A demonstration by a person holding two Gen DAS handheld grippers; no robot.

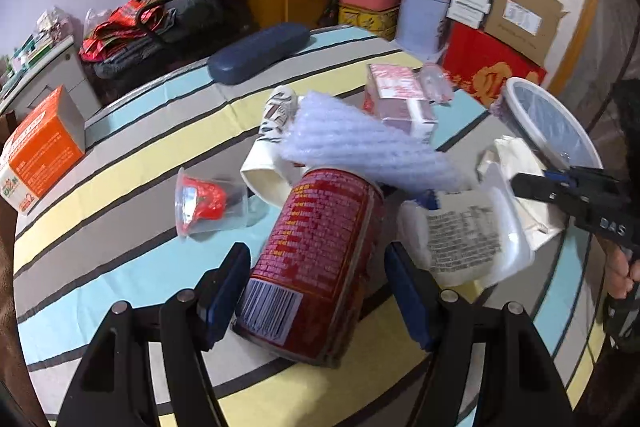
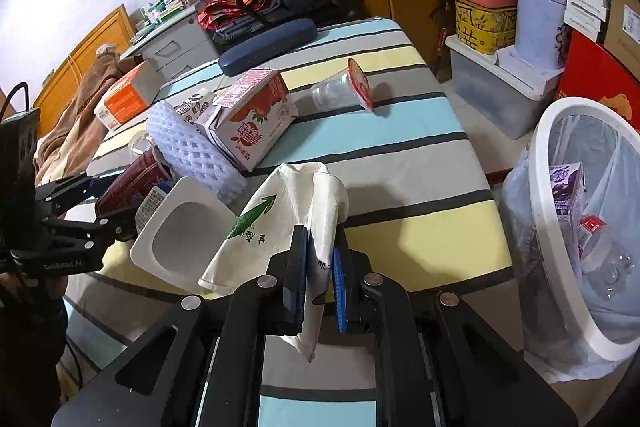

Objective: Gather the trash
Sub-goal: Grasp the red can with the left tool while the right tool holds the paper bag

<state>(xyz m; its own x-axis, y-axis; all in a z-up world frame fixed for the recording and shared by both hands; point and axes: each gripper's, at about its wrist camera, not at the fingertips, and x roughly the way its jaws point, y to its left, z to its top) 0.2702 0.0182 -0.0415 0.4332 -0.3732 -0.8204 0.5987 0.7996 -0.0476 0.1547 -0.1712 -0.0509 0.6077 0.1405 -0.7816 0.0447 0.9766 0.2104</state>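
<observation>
My left gripper [image 1: 316,283] is open around a red drink can [image 1: 316,251] that lies on the striped table; its left pad is close to the can, the right pad stands apart. The can also shows in the right wrist view [image 2: 132,183]. My right gripper [image 2: 320,279] is shut on a white paper bag with a green arrow [image 2: 280,223], held just above the table edge. A white bin with a clear liner [image 2: 560,227] stands to the right on the floor, with a purple carton and a bottle inside.
On the table lie a white foam net [image 1: 360,143], a white plastic tray [image 2: 180,235], a strawberry milk carton [image 2: 252,115], a clear cup with red lid [image 2: 344,91], a paper cup [image 1: 272,147], an orange box [image 1: 40,147] and a blue glasses case [image 1: 260,51].
</observation>
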